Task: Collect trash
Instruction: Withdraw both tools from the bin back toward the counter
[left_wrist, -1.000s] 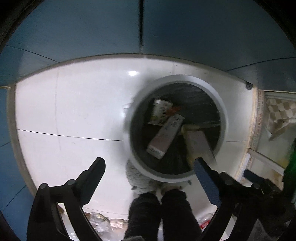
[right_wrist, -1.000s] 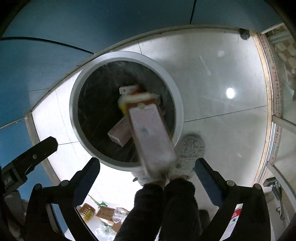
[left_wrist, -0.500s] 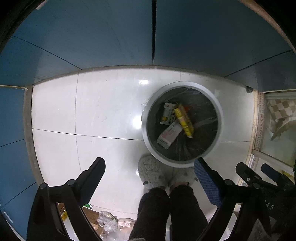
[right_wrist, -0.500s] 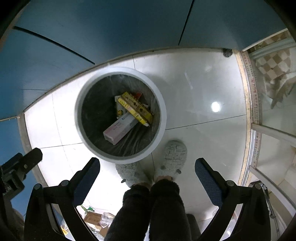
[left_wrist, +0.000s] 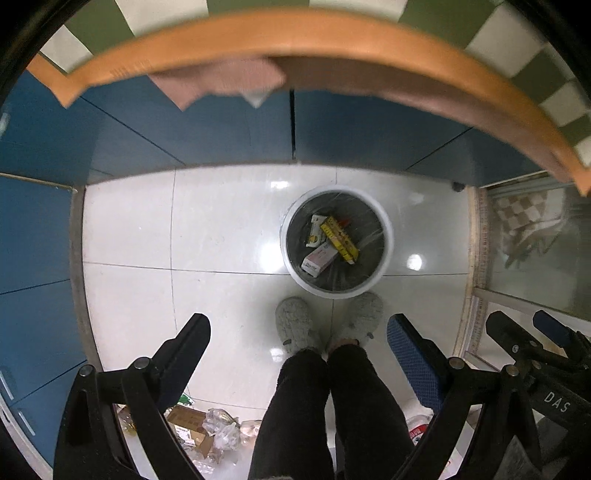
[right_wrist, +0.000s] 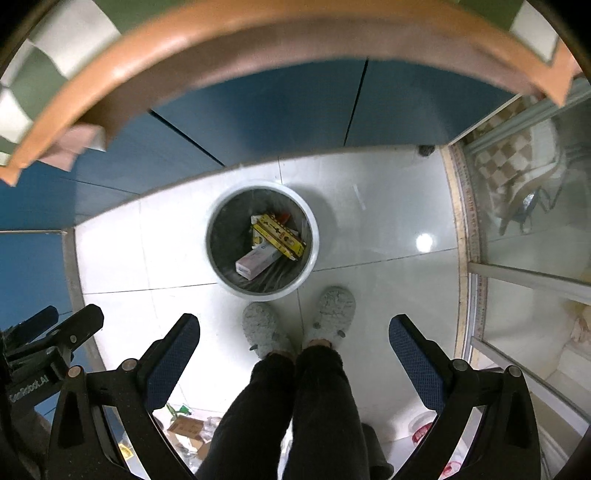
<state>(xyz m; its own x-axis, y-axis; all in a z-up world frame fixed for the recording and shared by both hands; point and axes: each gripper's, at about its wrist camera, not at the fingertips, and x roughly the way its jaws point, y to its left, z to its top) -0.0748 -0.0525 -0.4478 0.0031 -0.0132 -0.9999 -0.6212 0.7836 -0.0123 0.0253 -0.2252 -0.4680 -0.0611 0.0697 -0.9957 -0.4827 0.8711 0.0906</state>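
A round white trash bin (left_wrist: 384, 229) (right_wrist: 312, 236) with a dark liner stands on the white tiled floor, far below both grippers. Inside lie a yellow box (left_wrist: 339, 240) (right_wrist: 279, 236), a pale pink box (left_wrist: 319, 260) (right_wrist: 256, 260) and a white-and-yellow carton (left_wrist: 315, 230). My left gripper (left_wrist: 298, 350) is open and holds nothing. My right gripper (right_wrist: 294, 347) is also open and empty. Both look straight down from high above the bin.
A person's dark trouser legs (left_wrist: 328, 406) and grey slippers (left_wrist: 295, 323) stand just before the bin. A wooden table edge (left_wrist: 295, 51) (right_wrist: 295, 40) with a checked cloth and a pink rag (left_wrist: 218, 79) arcs overhead. Loose wrappers and cardboard (left_wrist: 207, 432) lie on the floor behind the feet. Blue cabinet doors (left_wrist: 221, 125) back the floor.
A box fell from the right gripper into the bin a second ago. Both grippers have since risen high, so the bin looks small and the table edge has come into view.
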